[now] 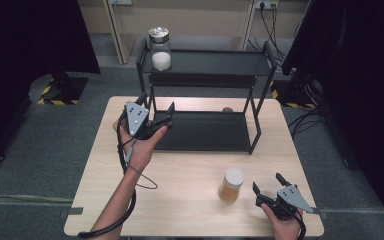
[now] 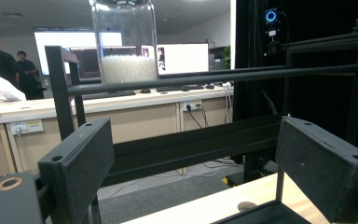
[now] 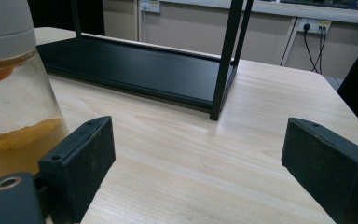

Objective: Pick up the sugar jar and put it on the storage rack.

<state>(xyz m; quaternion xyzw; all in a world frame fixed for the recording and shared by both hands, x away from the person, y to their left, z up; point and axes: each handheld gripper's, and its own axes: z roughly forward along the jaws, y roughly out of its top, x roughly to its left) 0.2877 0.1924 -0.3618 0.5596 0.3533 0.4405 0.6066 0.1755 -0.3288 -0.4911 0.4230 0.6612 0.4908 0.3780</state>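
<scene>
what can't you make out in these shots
- Jar with orange powder: right gripper view, cut off by the left and top edges.
- Jar with white grains: left gripper view, lid cut off by the top edge.
- Small round thing behind the black rack: high view, too small to identify.

Two-tier shelf rack (image 1: 207, 131) at the table's (image 1: 190, 200) far half, jar with metal lid (image 1: 160, 49) on its top tier's left end, jar of orange powder (image 1: 231, 185) near the front edge, just left of the right gripper (image 1: 269, 189).
</scene>
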